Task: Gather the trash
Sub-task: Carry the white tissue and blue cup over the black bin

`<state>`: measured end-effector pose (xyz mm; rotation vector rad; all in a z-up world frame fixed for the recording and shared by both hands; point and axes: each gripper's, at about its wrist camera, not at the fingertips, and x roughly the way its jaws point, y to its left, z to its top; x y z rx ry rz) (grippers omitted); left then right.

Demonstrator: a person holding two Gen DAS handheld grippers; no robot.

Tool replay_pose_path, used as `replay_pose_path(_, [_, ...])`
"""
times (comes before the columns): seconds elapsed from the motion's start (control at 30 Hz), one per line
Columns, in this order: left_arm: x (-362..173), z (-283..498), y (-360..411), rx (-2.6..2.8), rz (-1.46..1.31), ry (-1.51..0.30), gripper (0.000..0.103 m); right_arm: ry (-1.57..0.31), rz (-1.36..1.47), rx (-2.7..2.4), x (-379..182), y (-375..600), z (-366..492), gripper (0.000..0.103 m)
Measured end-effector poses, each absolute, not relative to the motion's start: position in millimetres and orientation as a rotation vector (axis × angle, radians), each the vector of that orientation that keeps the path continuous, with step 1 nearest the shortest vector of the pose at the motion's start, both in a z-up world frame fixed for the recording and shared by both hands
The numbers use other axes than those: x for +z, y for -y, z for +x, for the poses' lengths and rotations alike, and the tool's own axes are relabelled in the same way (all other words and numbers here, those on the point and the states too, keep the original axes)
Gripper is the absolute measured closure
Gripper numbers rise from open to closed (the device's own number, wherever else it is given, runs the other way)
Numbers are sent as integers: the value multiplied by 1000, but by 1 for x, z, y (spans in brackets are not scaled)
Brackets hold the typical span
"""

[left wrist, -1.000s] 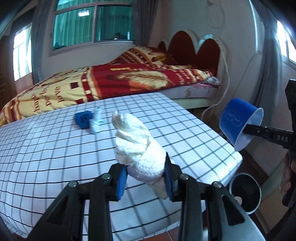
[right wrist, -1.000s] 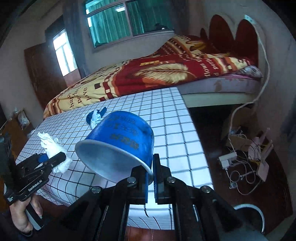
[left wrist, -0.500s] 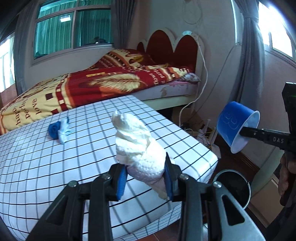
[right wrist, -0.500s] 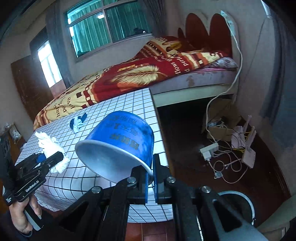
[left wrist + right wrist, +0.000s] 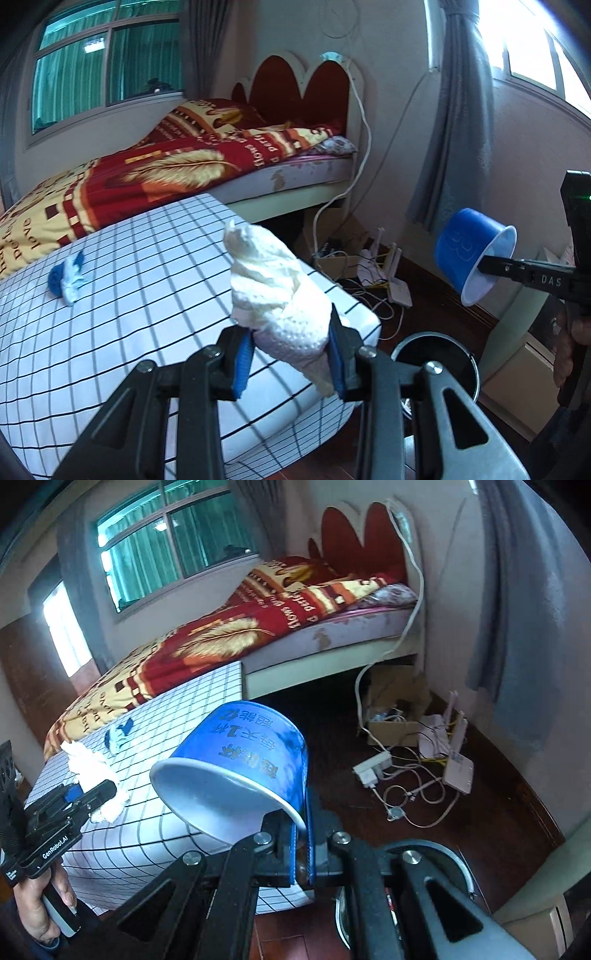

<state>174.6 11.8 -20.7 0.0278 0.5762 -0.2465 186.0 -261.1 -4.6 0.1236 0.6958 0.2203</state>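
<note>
The left gripper [image 5: 291, 356] pinches a white tissue wad [image 5: 275, 291] above the checked counter's [image 5: 129, 295] corner. The right gripper [image 5: 303, 834] clamps a blue cup's [image 5: 243, 764] rim, the cup tipped on its side above the bin [image 5: 458, 864]. A blue-white scrap [image 5: 66, 278] lies on the counter.

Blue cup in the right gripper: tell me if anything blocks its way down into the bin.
Nothing visible does. The blue cup is pinched by its rim in the right gripper, and the open bin sits on the floor just below and right of it, beside the checked table; no lid shows.
</note>
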Motion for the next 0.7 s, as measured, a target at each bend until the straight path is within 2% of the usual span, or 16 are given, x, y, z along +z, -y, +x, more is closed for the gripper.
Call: replay_pose_path(0.7, [-43, 177, 78, -421, 91, -624, 67, -739, 120, 64, -37, 353, 161, 99])
